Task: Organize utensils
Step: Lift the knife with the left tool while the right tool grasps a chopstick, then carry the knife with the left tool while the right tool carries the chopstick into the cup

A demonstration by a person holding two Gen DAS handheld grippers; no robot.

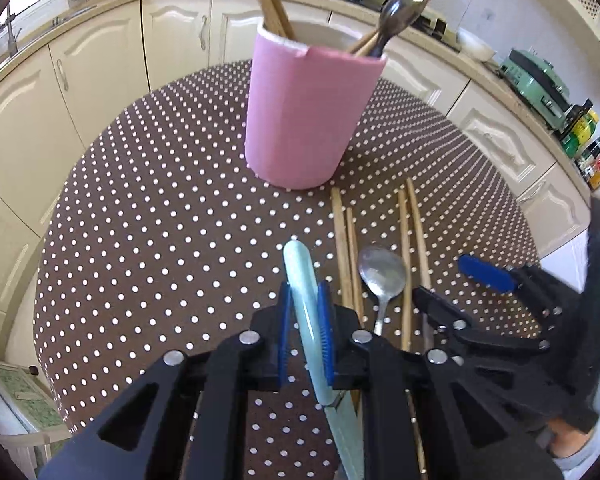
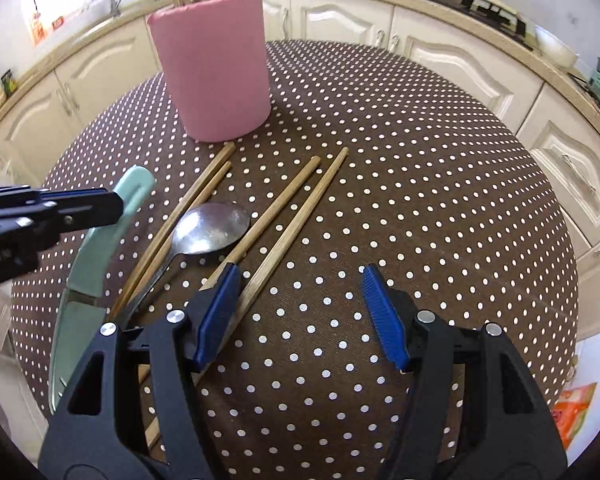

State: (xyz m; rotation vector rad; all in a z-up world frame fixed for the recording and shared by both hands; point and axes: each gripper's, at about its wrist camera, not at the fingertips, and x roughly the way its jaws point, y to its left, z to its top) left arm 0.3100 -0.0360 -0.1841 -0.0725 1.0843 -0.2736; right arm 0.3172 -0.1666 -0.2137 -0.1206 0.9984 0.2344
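My left gripper is shut on the handle of a mint-green knife, held just above the table; the knife also shows in the right wrist view. A pink utensil holder stands ahead with chopsticks and a dark spoon inside; it also shows in the right wrist view. A metal spoon and several wooden chopsticks lie on the table between the grippers. My right gripper is open and empty, low over the chopsticks, beside the spoon.
The round table has a brown polka-dot cloth. Cream kitchen cabinets curve around behind it. Bottles and a green appliance stand on the counter at the right. An orange packet lies past the table edge.
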